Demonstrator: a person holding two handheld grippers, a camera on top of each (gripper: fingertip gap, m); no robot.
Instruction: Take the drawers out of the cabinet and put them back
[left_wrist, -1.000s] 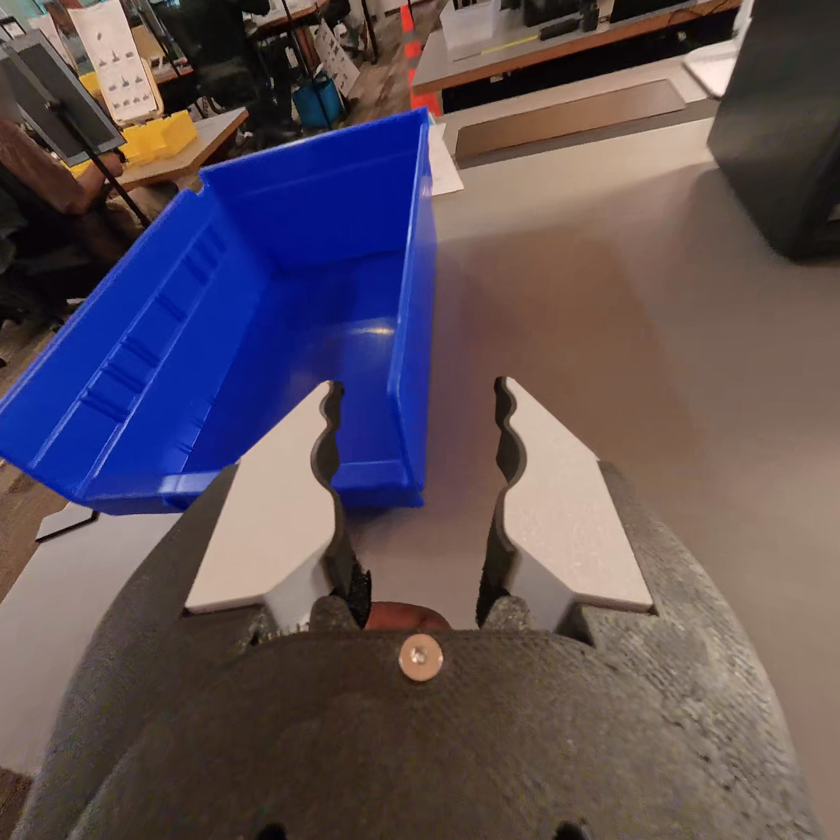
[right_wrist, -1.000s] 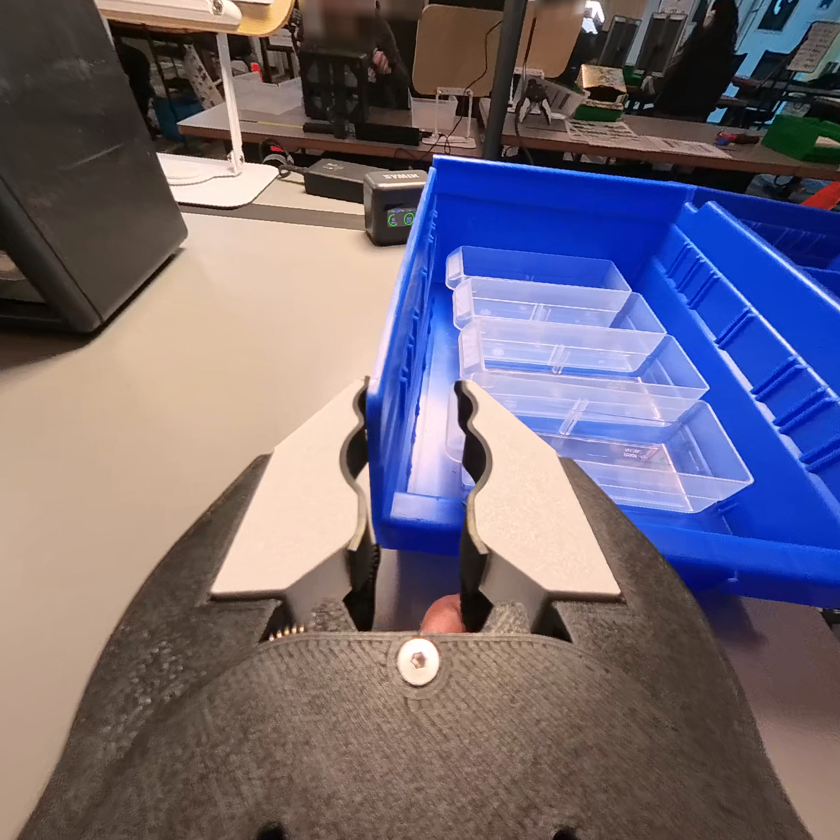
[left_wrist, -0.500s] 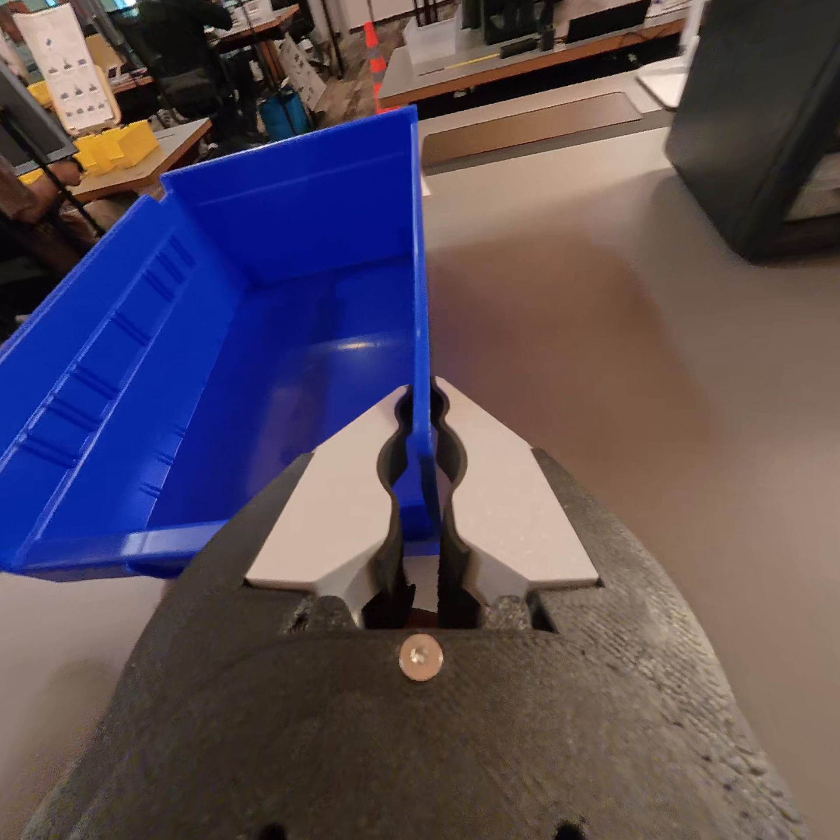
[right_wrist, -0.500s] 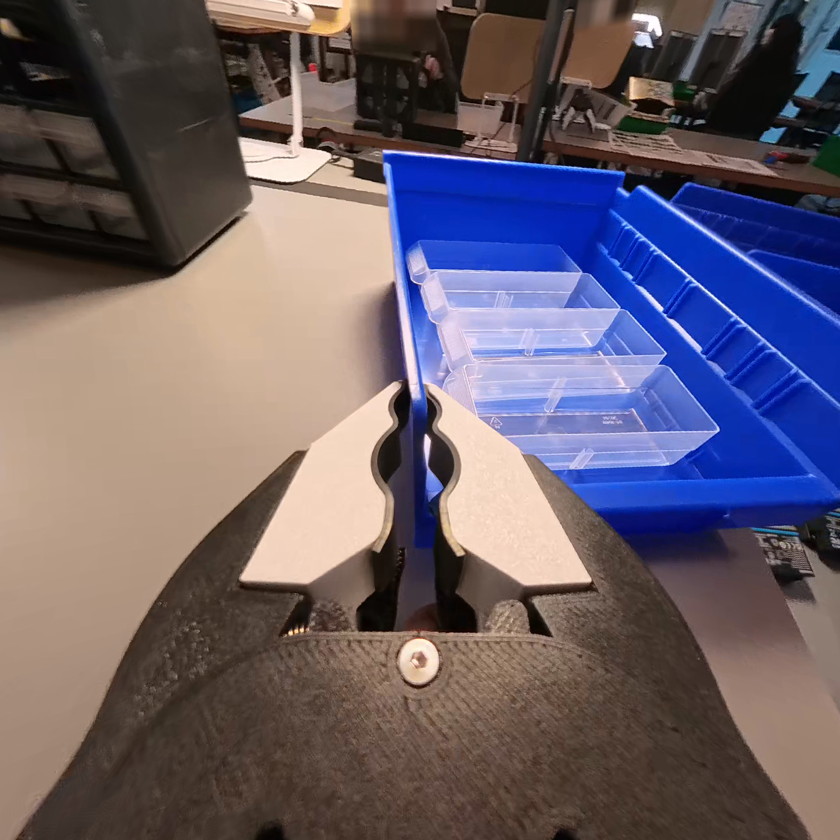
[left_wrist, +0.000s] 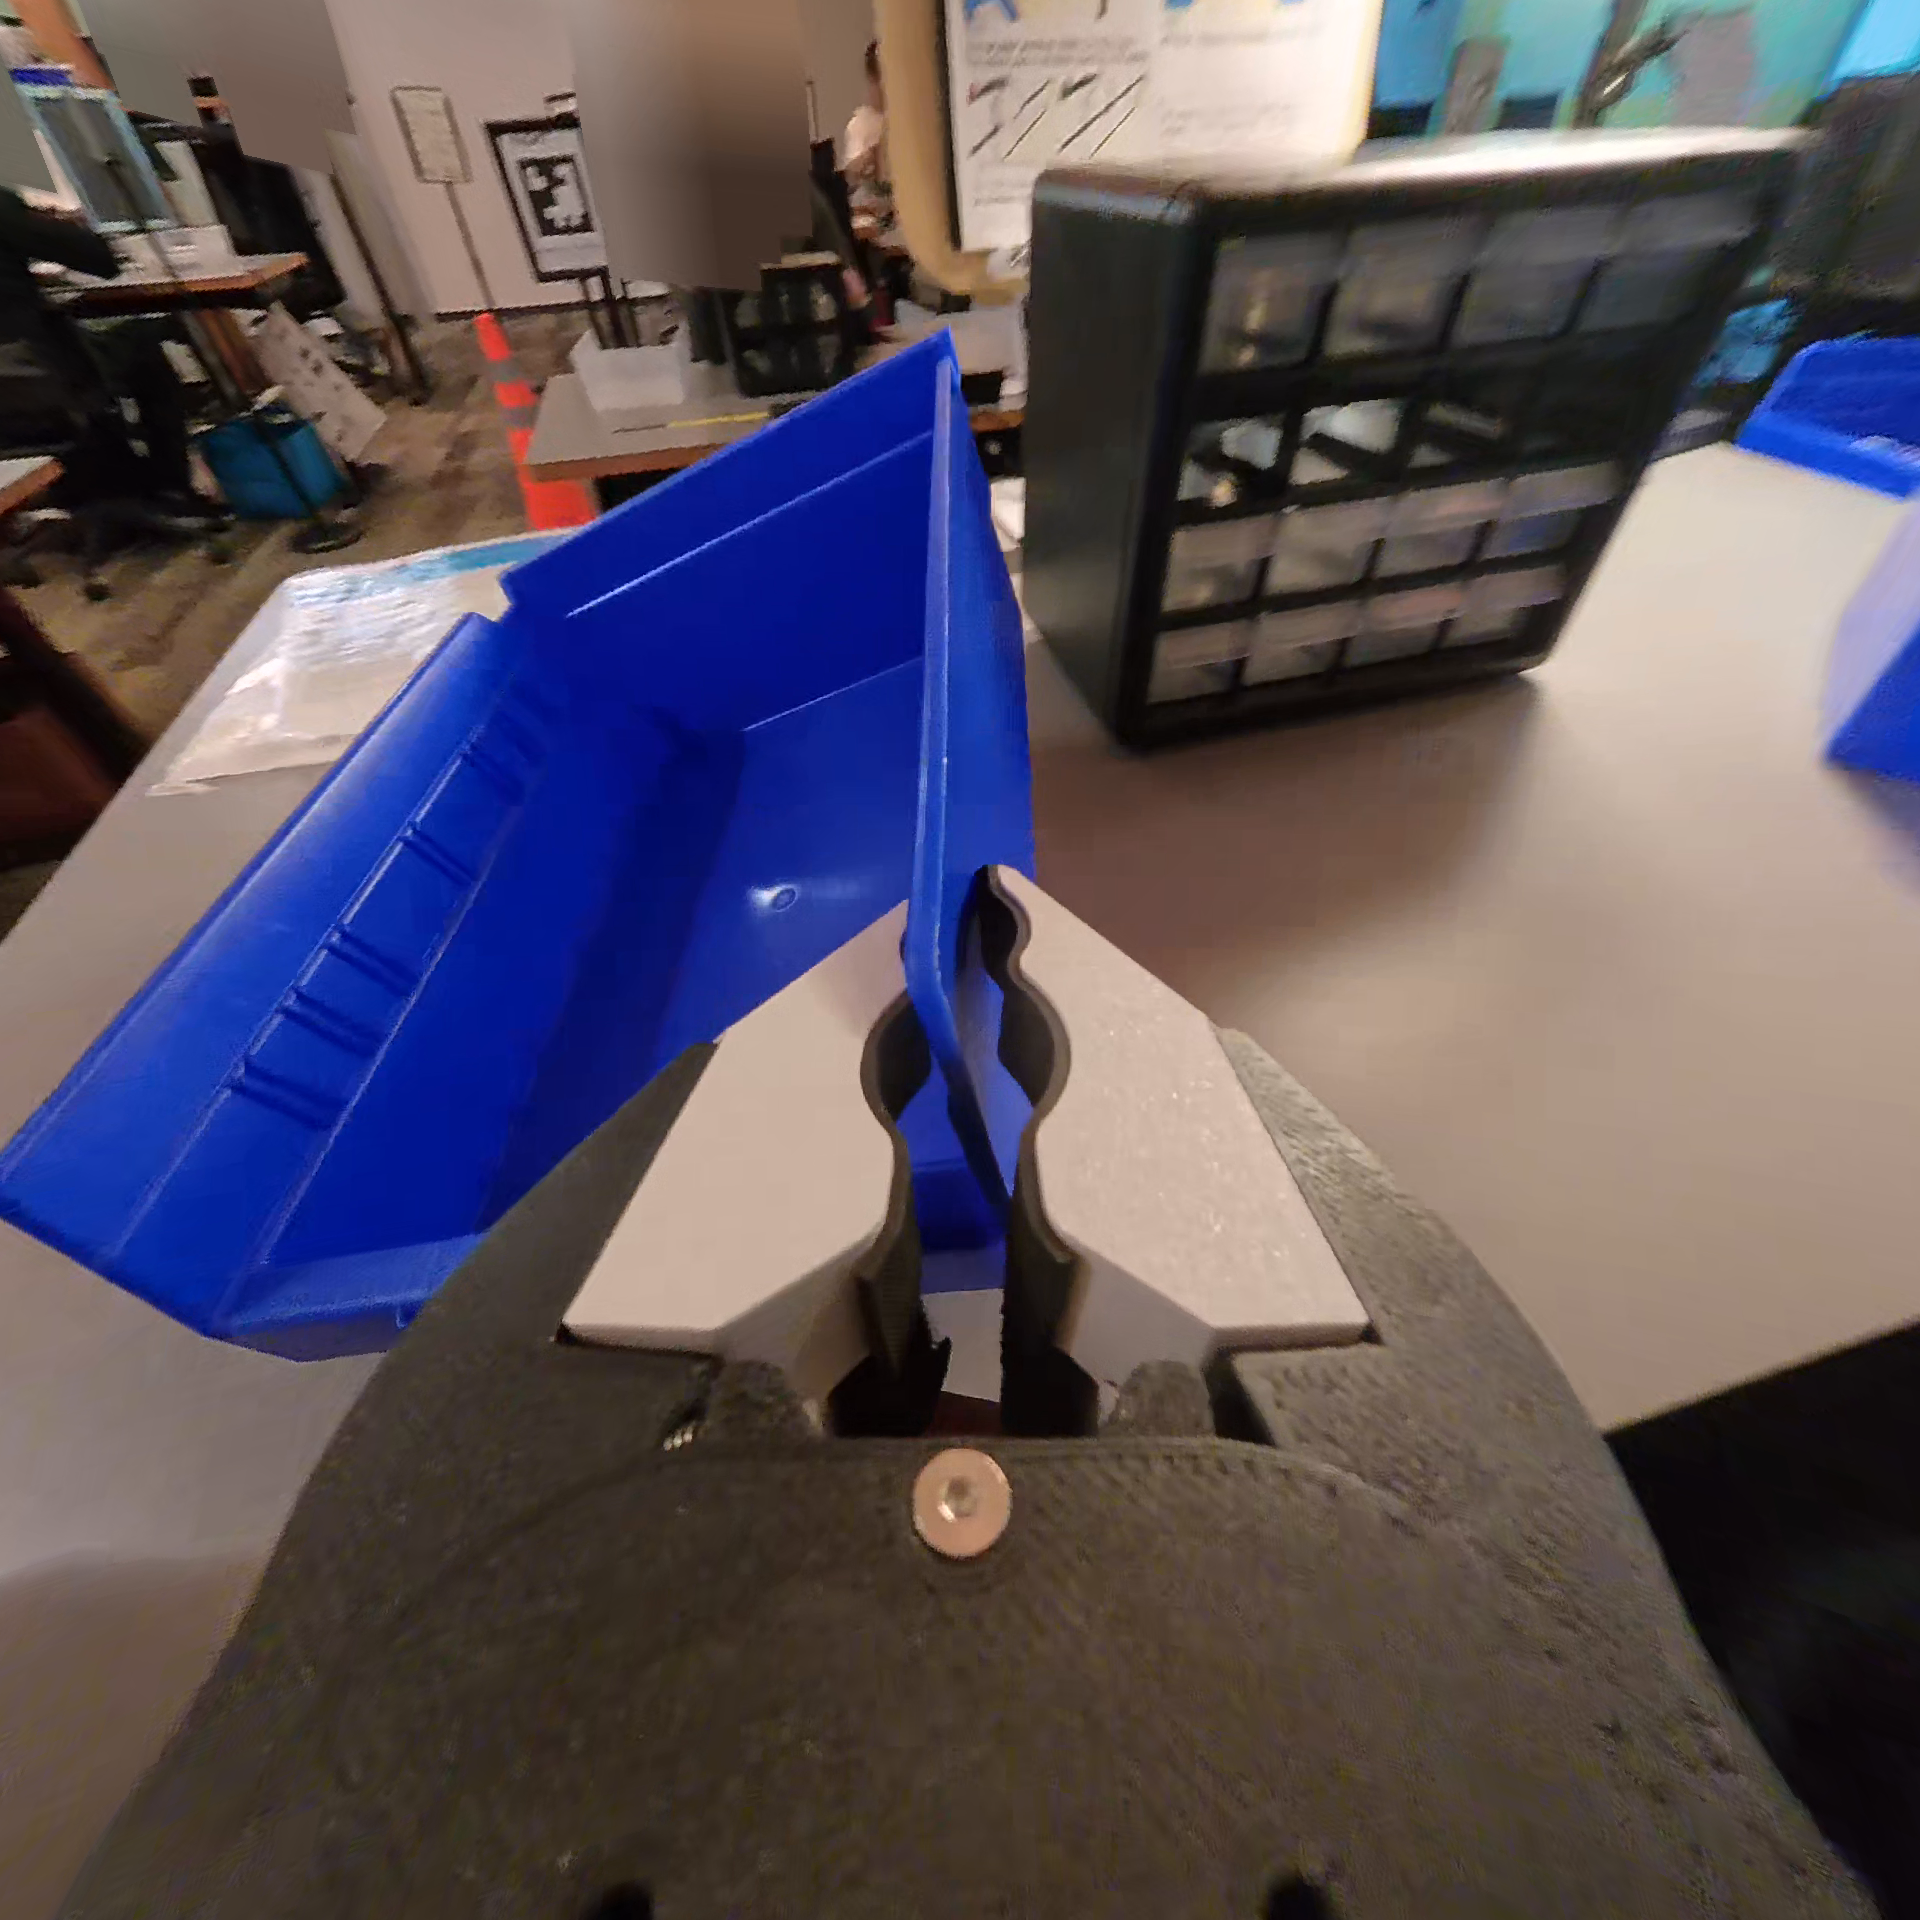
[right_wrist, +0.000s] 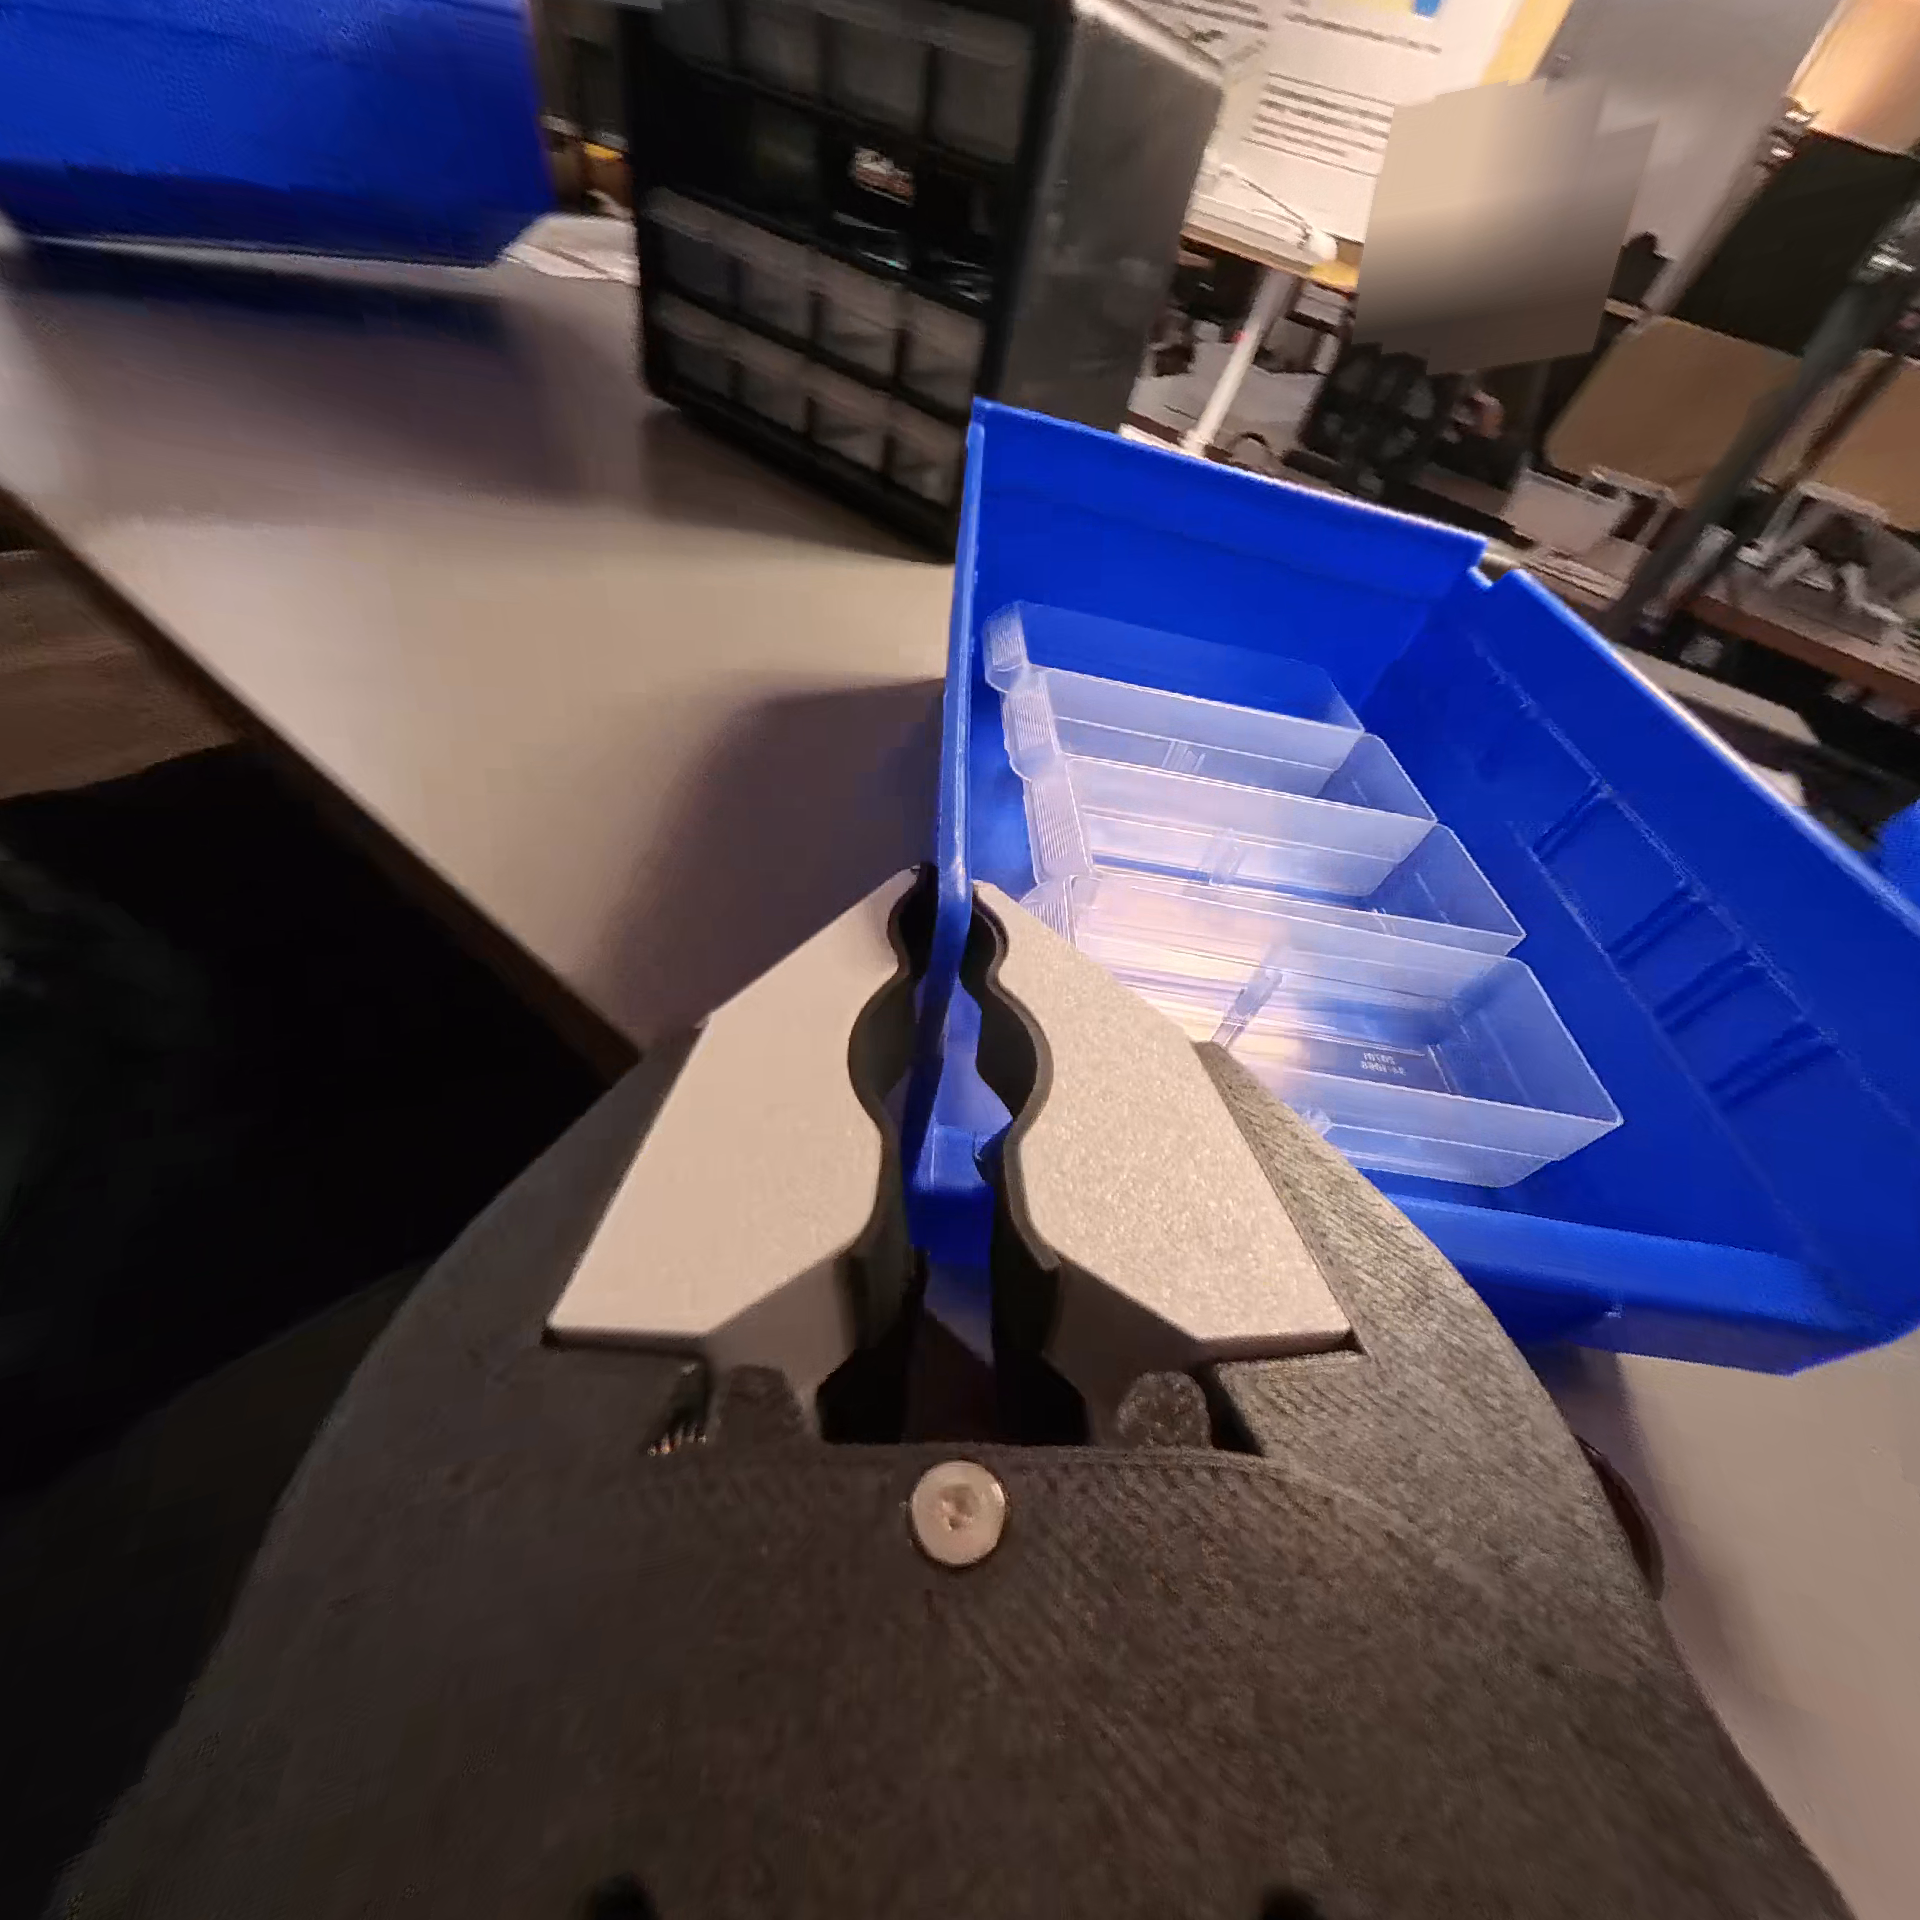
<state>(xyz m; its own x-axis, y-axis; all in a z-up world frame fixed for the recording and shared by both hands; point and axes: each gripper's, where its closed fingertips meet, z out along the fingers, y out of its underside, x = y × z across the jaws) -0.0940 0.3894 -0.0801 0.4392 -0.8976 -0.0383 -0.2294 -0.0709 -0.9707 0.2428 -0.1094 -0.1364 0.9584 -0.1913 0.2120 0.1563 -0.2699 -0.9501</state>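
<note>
My left gripper (left_wrist: 961, 925) is shut on the right wall of an empty blue bin (left_wrist: 623, 831) and holds it tilted above the grey table (left_wrist: 1455, 987). My right gripper (right_wrist: 945, 894) is shut on the left wall of a second blue bin (right_wrist: 1558, 831), also lifted and tilted. Several clear plastic drawers (right_wrist: 1247, 862) lie in a row inside that bin. The black drawer cabinet (left_wrist: 1382, 436) stands on the table beyond both bins, with some slots empty; it also shows in the right wrist view (right_wrist: 831, 260).
The right-hand bin shows at the right edge of the left wrist view (left_wrist: 1870, 644), and the left-hand bin at the top left of the right wrist view (right_wrist: 260, 125). A clear plastic bag (left_wrist: 343, 665) lies at the table's far left. The table's front edge (right_wrist: 343, 831) is near.
Both grippers closed on the bin walls, each from open to shut. Both then lifted and tilted their bins and swung toward the cabinet, which has come into view.
</note>
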